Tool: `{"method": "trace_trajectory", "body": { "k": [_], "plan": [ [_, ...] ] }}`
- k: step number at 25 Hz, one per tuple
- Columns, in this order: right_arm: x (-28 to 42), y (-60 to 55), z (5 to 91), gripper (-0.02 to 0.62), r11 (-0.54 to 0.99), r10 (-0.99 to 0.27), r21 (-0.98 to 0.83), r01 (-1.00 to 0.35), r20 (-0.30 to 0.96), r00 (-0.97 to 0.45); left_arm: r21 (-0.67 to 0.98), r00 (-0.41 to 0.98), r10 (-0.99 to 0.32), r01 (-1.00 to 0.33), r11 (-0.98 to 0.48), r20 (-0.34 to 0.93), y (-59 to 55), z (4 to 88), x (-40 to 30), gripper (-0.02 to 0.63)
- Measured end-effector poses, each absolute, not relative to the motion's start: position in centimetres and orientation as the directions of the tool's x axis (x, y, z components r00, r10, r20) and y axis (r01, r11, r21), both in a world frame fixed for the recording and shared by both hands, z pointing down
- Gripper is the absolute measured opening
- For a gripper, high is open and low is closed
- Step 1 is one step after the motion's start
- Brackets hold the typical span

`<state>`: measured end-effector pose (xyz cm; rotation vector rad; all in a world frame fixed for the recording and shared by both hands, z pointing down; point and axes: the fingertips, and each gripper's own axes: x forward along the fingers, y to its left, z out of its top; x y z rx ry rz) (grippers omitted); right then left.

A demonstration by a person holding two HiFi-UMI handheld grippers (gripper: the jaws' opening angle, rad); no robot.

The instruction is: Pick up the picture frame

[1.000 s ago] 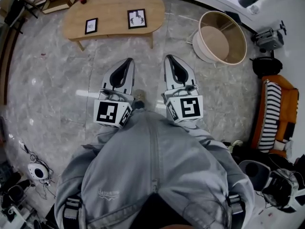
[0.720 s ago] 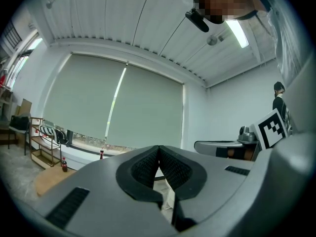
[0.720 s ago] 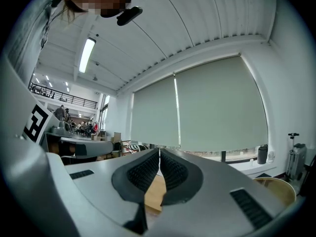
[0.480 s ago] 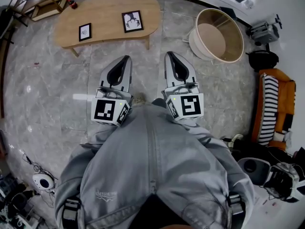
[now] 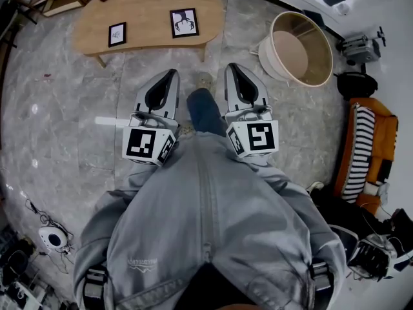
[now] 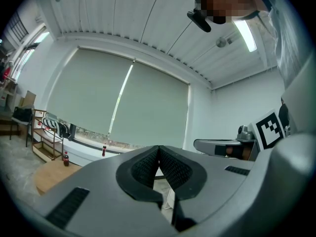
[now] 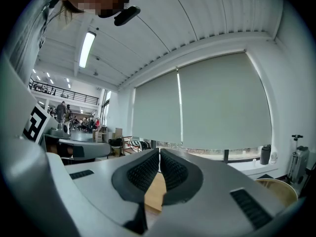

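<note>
Jaws of the left gripper (image 5: 173, 75) and right gripper (image 5: 231, 67) are sitting pressed together and empty, because I am holding both well short of the table (image 5: 148, 5), where the picture frame (image 5: 184, 22) is lying beside a smaller frame (image 5: 117, 34).

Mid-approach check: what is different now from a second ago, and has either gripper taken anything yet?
The person's leg in blue jeans has swung forward between the two grippers, a step toward the wooden table. Nothing was taken hold of. The left gripper and right gripper stay shut and empty, side by side. The larger picture frame and smaller picture frame still lie on the table.
</note>
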<state>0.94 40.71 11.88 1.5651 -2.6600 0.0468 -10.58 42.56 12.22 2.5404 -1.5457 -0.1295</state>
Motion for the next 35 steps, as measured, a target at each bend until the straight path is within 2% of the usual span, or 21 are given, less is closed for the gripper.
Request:
{"method": "trace_trajectory", "body": {
  "k": [11,19,24,28,35],
  "plan": [
    [-1.3,33.0,11.7,0.032,0.559,-0.829,0.009,-0.829,0.029,-0.558,0.171,0.402,-0.916,-0.903,-0.395,0.007,35.6,12.6,-12.2,0.018],
    [-1.4,19.3,13.8,0.032,0.606,-0.792,-0.019,-0.795,0.071,-0.606,0.184,0.382,-0.918,-0.915,-0.36,0.104,23.0,14.9,-11.3,0.018],
    [-2.1,9.9,15.3,0.032,0.645,-0.757,-0.034,-0.763,0.107,-0.645,0.198,0.369,-0.925,-0.917,-0.346,0.094,13.7,15.5,-10.8,0.018],
    [-2.0,4.2,16.4,0.032,0.664,-0.736,-0.045,-0.746,0.136,-0.663,0.209,0.358,-0.921,-0.923,-0.324,0.153,7.9,16.6,-10.2,0.018],
    [-0.8,-2.8,18.2,0.032,0.685,-0.708,-0.072,-0.725,0.17,-0.686,0.214,0.343,-0.933,-0.925,-0.314,0.114,0.3,16.8,-9.1,0.018]
  ]
}}
